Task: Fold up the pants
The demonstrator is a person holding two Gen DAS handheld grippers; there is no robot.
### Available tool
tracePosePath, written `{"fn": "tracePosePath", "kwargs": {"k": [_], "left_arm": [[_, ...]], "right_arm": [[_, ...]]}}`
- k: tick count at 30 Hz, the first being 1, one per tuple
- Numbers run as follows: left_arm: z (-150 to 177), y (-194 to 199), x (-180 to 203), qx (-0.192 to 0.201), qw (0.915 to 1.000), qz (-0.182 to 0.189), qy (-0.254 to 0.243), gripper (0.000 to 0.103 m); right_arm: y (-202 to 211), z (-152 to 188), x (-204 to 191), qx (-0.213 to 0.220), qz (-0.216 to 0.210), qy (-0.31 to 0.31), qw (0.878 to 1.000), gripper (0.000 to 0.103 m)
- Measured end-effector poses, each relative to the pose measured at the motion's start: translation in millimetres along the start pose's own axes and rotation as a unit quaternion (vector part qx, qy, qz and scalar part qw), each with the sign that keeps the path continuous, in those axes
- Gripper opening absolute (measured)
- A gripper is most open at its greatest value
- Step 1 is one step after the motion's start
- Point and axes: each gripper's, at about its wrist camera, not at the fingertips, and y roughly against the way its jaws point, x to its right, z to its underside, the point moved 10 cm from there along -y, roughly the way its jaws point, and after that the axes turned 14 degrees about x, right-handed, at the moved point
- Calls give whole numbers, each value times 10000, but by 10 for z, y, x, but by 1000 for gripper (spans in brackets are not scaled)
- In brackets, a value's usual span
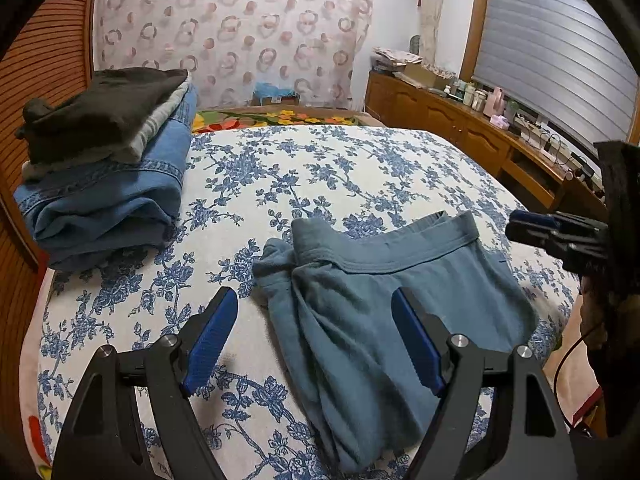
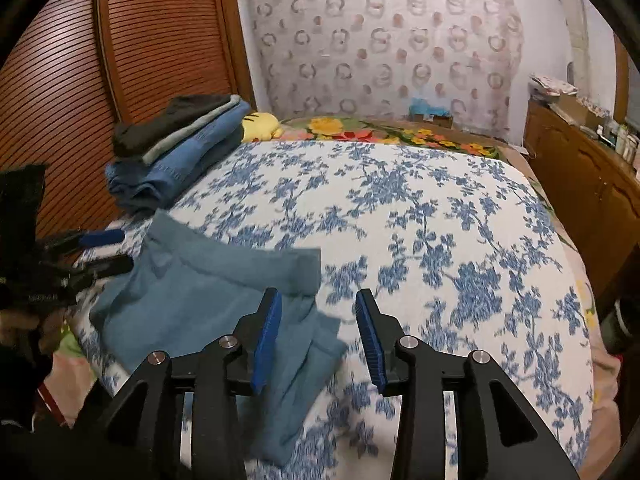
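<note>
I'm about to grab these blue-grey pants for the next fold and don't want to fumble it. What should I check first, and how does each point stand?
1. Left gripper open: ok, fingers spread wide.
2. Right gripper open: ok, holding nothing.
3. Blue-grey pants lie on the floral bedspread, free of both grippers: ok.
4. Pants flat and smooth: not ok, the cloth is bunched and creased near the waistband.
5. Room to fold: ok, the stack of folded clothes sits apart at the bed's far left.
6. Whether both legs are aligned: cannot tell, layers hide each other.
</note>
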Motion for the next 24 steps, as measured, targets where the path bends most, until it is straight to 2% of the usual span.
{"fn": "tracePosePath", "kwargs": {"k": [7,24], "left_arm": [[44,-104,-93,-106,9999,-49,120,80],[144,-332,-254,-340,9990,-160,251,80]], "right_arm": [[-176,106,-38,-196,-99,-90,9997,50],[-143,429,59,-638,78,-280,9975,51]]}}
